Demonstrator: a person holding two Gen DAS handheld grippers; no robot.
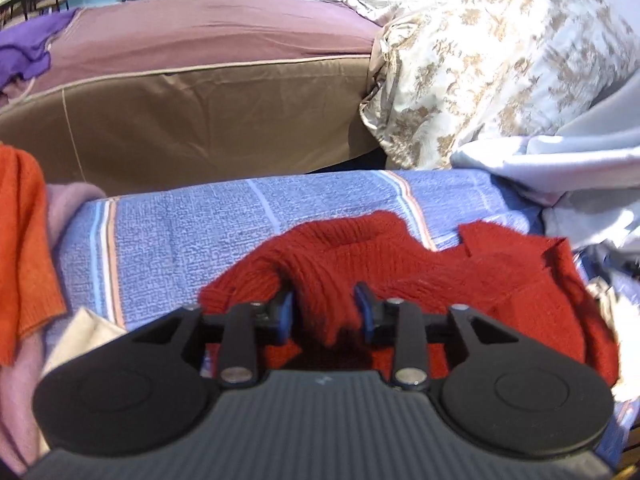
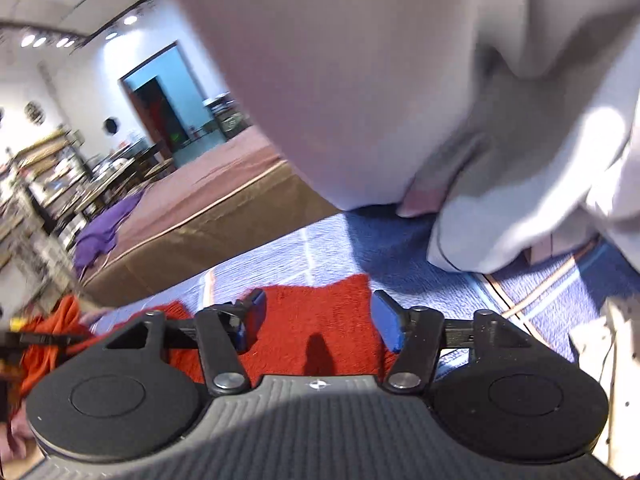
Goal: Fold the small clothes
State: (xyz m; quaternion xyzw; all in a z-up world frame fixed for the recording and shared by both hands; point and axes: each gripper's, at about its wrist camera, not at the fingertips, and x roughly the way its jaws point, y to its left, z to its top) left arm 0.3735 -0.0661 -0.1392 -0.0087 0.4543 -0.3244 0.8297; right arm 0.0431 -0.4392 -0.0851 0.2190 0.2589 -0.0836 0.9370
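A red knit garment (image 1: 400,264) lies rumpled on a blue striped cloth (image 1: 180,232) that covers the work surface. My left gripper (image 1: 325,310) is low over its near edge. A raised fold of the red knit stands between the blue pads (image 1: 286,312), and the jaws are parted around it, not clamped. In the right wrist view the same red garment (image 2: 320,300) lies flat under my right gripper (image 2: 318,320). That gripper is wide open, with nothing between its fingers. A large pale cloth (image 2: 400,80) hangs close in front of the right camera and hides much of that view.
An orange knit garment (image 1: 24,240) and a pink one (image 1: 68,200) lie at the left edge. Pale grey fabric (image 1: 560,160) is heaped at the right. Beyond the surface stands a bed with a mauve cover (image 1: 200,32), a purple garment (image 1: 24,52) and a floral quilt (image 1: 500,60).
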